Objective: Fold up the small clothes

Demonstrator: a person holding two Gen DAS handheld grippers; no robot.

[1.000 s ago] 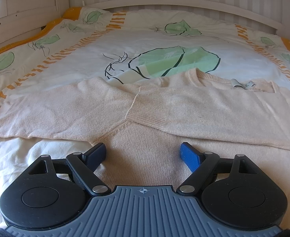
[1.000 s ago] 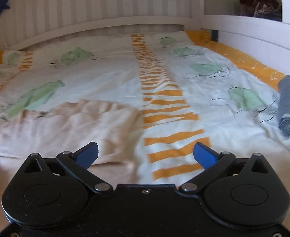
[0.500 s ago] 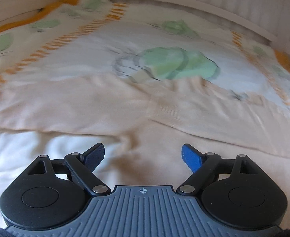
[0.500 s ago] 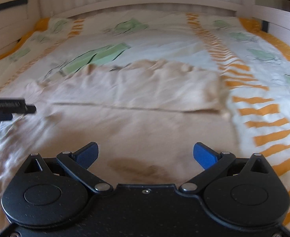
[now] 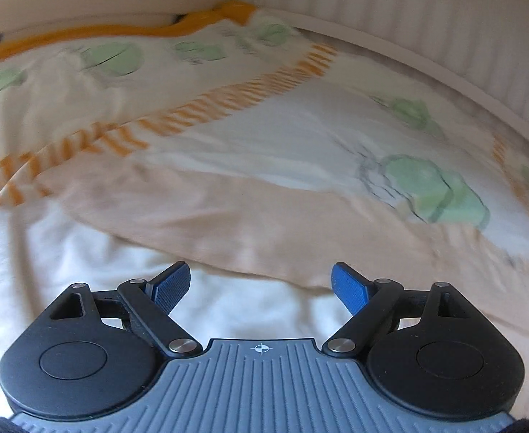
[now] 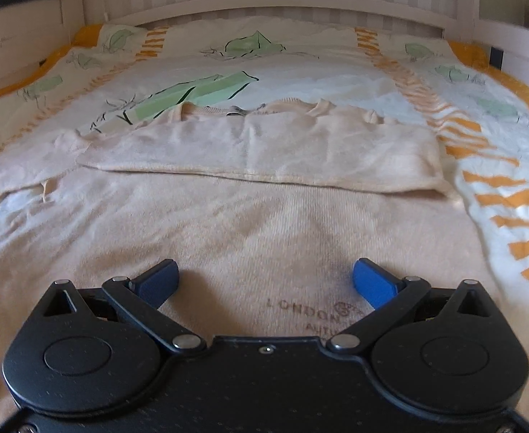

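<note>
The left gripper (image 5: 260, 285) is hovering with jaws wide apart and empty, its view blurring the sweater's (image 5: 250, 223) edge on the bed (image 5: 300, 133). The right gripper (image 6: 264, 283) is gaping too, holding nothing above the sweater (image 6: 264, 216); only its sharper view is showing faint lettering (image 6: 302, 310), partly hidden.

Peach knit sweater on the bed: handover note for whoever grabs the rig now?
Left gripper: open, empty, above the white sheet near one blurred sleeve edge.
Right gripper: open, empty, low over the sweater's body.
Peach knit sweater: flat on the leaf-print duvet, neckline at the far end; one sleeve already folded across the chest.
Done: that sleeve fold.
Left: the other sleeve looks still spread out to the side; fold it in, then probably fold the body.
</note>
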